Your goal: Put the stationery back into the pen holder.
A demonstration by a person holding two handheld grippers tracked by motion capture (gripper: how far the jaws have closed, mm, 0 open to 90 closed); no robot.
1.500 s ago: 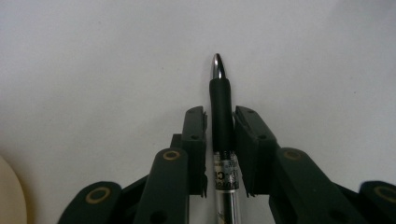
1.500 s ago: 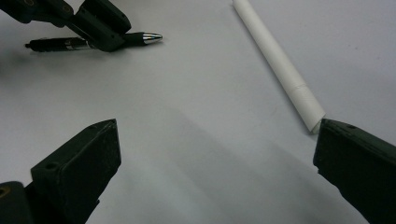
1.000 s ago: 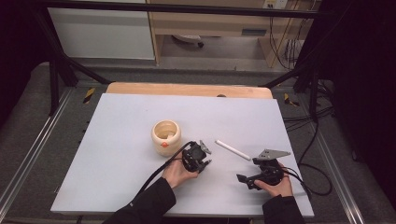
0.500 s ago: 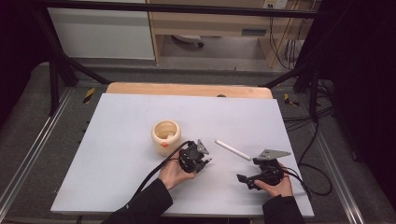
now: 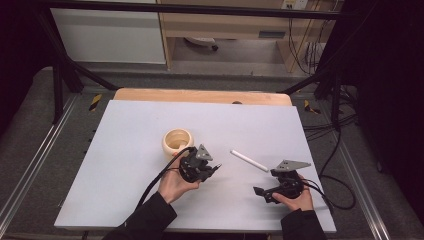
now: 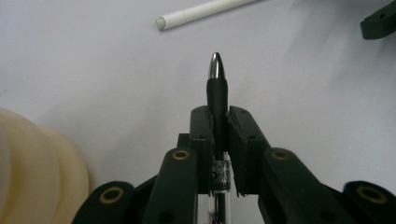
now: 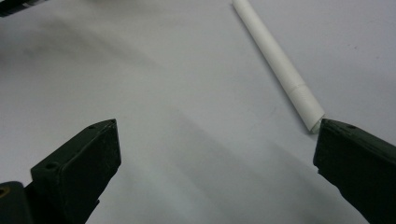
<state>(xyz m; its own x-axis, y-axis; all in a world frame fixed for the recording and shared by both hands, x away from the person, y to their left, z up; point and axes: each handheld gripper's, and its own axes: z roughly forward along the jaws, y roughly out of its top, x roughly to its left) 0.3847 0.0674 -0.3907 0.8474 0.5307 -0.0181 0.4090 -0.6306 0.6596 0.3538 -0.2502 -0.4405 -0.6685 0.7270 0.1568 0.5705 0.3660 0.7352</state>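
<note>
Pen (image 6: 217,91) pinched in left gripper (image 5: 212,170) (tip protruding) | right gripper (image 7: 215,163) spread | open table (image 5: 125,130) around

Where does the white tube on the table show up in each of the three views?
High view: the white tube lies right of centre on the table, between the two claws.
Left gripper view: it lies at the top edge, beyond the pen gripped in the left claw.
Right gripper view: it slants from top centre to the right jaw.
Shared landmark: the tube's open end.

Pen (image 6: 217,93) barrel hidden between jaws, cut off below.
</note>
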